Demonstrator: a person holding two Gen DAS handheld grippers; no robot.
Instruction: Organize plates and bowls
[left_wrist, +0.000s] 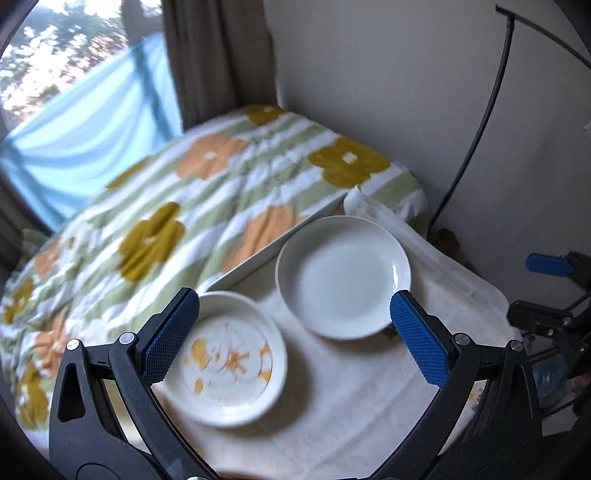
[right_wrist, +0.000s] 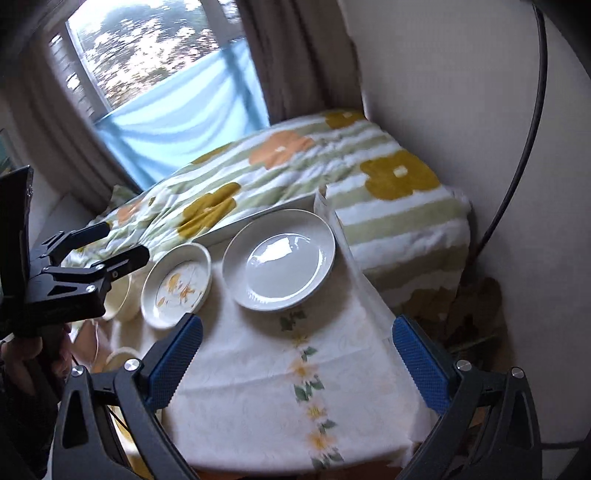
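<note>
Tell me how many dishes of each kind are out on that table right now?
Plain white plate: 1
Flower-patterned dish: 1
Cream bowl, half hidden behind the left gripper: 1
Total: 3; a rim near the table's edge is unclear.

- Soft daylight enters through the window (right_wrist: 147, 62) at upper left in both views; its panes are blown out in bright patches.
- The room is moderately dim, with muted colours.
- The white plate (right_wrist: 280, 258) carries a pale window reflection at its centre; in the left wrist view a small glint sits on its right rim.
- The patterned dish (left_wrist: 229, 358) and the flowered blanket (left_wrist: 166, 206) are smeared by motion blur.
- Fisheye bending curves the edges, and the corners are black.
</note>
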